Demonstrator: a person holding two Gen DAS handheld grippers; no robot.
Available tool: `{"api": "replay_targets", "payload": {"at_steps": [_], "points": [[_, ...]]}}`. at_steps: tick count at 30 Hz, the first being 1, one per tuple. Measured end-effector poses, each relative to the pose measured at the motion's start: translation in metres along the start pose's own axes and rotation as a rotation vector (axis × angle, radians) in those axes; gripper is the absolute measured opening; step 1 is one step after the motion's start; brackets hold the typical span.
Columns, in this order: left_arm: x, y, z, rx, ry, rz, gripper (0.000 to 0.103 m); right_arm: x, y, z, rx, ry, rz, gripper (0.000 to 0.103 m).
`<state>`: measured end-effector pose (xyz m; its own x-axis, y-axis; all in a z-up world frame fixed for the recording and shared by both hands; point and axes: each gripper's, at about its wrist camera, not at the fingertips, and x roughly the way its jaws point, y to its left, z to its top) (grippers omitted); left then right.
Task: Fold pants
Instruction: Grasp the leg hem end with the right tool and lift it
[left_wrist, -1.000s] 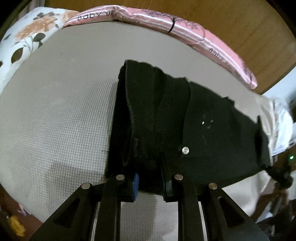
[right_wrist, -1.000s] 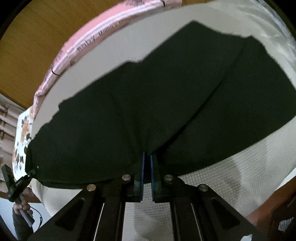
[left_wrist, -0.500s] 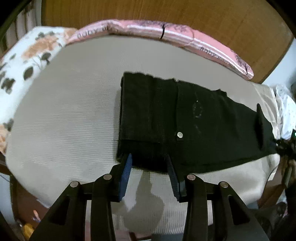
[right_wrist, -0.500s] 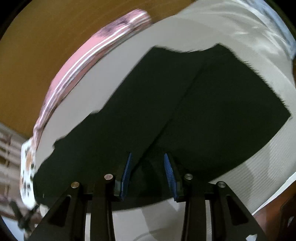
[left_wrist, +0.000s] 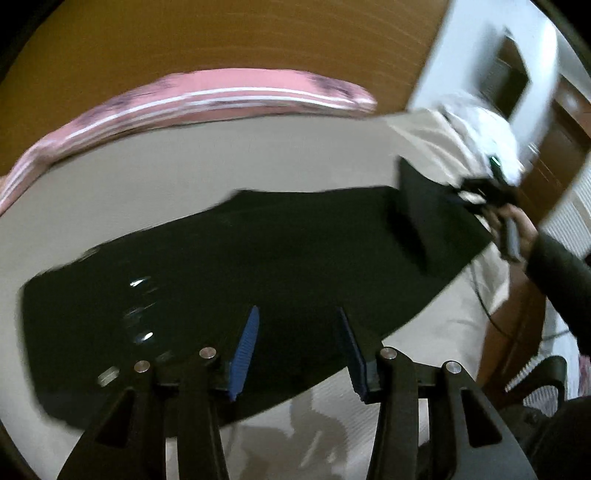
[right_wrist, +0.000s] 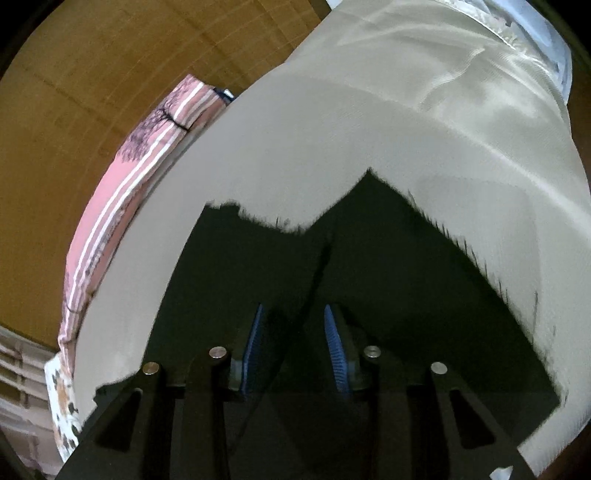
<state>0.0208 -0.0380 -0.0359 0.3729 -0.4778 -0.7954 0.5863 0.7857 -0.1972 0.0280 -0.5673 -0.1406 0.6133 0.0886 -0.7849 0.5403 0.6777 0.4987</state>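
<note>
Black pants (left_wrist: 258, 266) lie flat on a beige bed sheet (left_wrist: 221, 158), folded lengthwise, with the waist and its metal buttons at the left. My left gripper (left_wrist: 297, 343) is open and empty, over the near edge of the pants around mid-length. In the right wrist view my right gripper (right_wrist: 293, 332) is open and empty above the leg ends (right_wrist: 369, 266), whose frayed hems spread in a V. My right gripper (left_wrist: 491, 192) also shows in the left wrist view, at the pants' far end.
A pink striped pillow (left_wrist: 207, 99) lies along the wooden headboard (left_wrist: 221, 40). A floral pillow (right_wrist: 62, 402) is at the bed's left end. Rumpled pale bedding (right_wrist: 461, 74) lies beyond the leg ends. A white wall and wooden door (left_wrist: 517, 74) stand at the right.
Both grippers let go of the pants and opened. My left gripper swung right from the waist toward mid-length. My right gripper moved to the leg ends.
</note>
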Motion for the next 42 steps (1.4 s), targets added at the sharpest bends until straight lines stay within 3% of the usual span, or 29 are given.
{"api": "replay_targets", "payload": {"at_steps": [3, 4, 5, 13, 19, 22, 23, 27, 34, 42], "points": [[0.028, -0.032, 0.011, 0.064, 0.026, -0.053, 0.046, 0.007, 0.001, 0.012, 0.007, 0.004, 0.003, 0.026], [0.036, -0.042, 0.013, 0.082, 0.038, -0.066, 0.046, 0.007, 0.002, 0.016, 0.002, 0.002, -0.001, 0.019], [0.047, -0.054, 0.015, 0.11, 0.055, -0.079, 0.046, 0.007, 0.004, 0.02, -0.017, 0.007, -0.008, 0.005], [0.095, -0.133, 0.024, 0.278, 0.098, -0.175, 0.046, -0.01, 0.02, 0.029, -0.062, -0.006, 0.017, 0.005], [0.121, -0.177, 0.023, 0.385, 0.102, -0.182, 0.046, -0.034, 0.028, 0.034, -0.075, -0.037, 0.046, 0.004], [0.133, -0.187, 0.023, 0.408, 0.11, -0.173, 0.04, -0.051, 0.029, 0.034, -0.075, -0.062, 0.061, 0.003], [0.134, -0.188, 0.022, 0.417, 0.111, -0.167, 0.028, -0.06, 0.028, 0.032, -0.071, -0.08, 0.061, 0.003], [0.143, -0.194, 0.019, 0.464, 0.104, -0.112, 0.011, -0.09, 0.016, 0.024, -0.066, -0.134, 0.07, 0.003], [0.142, -0.186, 0.014, 0.467, 0.097, -0.158, 0.011, -0.102, -0.053, -0.012, 0.046, -0.127, -0.058, 0.003], [0.142, -0.187, 0.011, 0.49, 0.095, -0.179, 0.011, -0.114, -0.094, -0.046, 0.128, -0.157, -0.107, 0.001]]}}
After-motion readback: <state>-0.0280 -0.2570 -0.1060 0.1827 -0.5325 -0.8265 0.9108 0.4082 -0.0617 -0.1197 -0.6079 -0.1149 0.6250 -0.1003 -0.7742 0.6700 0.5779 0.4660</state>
